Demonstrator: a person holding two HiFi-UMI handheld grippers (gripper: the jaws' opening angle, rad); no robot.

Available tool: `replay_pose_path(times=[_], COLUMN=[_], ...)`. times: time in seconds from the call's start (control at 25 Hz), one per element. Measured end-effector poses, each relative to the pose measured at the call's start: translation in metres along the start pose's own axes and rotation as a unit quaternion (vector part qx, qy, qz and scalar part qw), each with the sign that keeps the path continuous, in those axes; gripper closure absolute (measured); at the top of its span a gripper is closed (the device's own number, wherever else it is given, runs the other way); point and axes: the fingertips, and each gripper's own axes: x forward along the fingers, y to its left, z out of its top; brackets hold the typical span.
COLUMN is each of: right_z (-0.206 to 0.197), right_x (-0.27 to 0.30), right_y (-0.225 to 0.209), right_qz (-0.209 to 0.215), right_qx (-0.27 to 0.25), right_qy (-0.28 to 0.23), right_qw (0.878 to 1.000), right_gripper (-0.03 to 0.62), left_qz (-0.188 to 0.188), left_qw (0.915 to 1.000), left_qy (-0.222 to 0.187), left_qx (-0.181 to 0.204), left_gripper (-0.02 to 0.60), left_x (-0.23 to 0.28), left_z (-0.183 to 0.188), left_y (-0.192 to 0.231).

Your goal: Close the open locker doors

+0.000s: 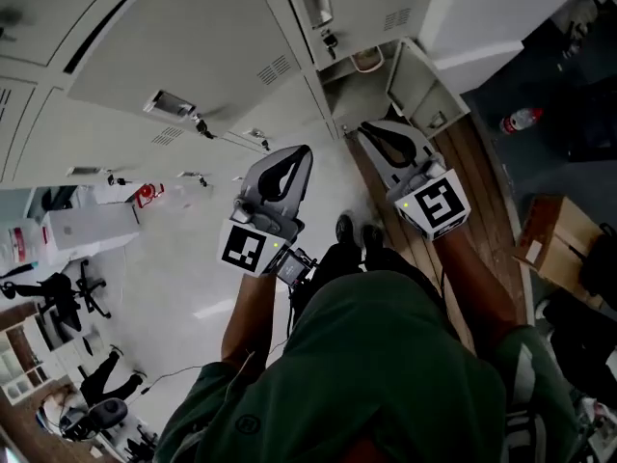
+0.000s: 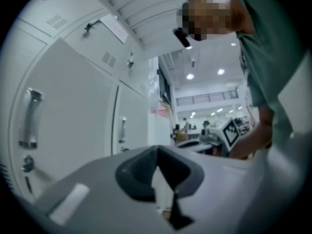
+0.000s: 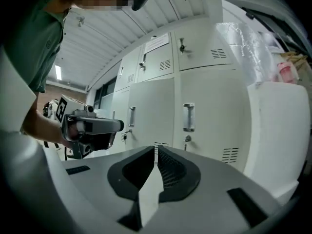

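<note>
Grey lockers [image 1: 193,56] fill the top of the head view. One low locker door [image 1: 424,87] stands open, showing the compartment [image 1: 366,61] behind it. My left gripper [image 1: 307,149] is shut and empty, its tip toward the lockers and apart from them. My right gripper [image 1: 364,128] is also shut and empty, just short of the open door. In the left gripper view the jaws [image 2: 157,147] meet in front of closed doors with handles [image 2: 30,118]. The right gripper view has its jaws [image 3: 156,147] together before closed doors [image 3: 188,117], with a white panel [image 3: 278,130] at the right.
A strip of wooden floor [image 1: 482,191] runs along the right, with a red-capped bottle [image 1: 521,121] and a cardboard box [image 1: 554,244] beyond it. Office chairs [image 1: 58,297] and a white box [image 1: 87,230] stand at the left. The person's shoes [image 1: 357,231] are below the grippers.
</note>
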Motion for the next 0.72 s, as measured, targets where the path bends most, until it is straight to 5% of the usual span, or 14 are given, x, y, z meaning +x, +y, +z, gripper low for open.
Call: replay_pose_path(times=[0.44,0.72], right_z=[-0.038,-0.076], right_x=[-0.081,-0.118], right_y=[-0.066,-0.093], right_qz=[-0.172,-0.209], right_qx=[0.034,0.047], right_qy=[0.019,0.041], right_qw=[0.984,0.976], right_gripper=[0.571,0.571], left_qz=[-0.171,-0.227], left_qw=[0.9847,0.9724], left_qy=[-0.009,0.009], left_qx=[-0.032,-0.052], left_gripper=[0.581,0.581], left_x=[0.086,0.128], left_z=[-0.028,-0.058], left_y=[-0.044,-0.079])
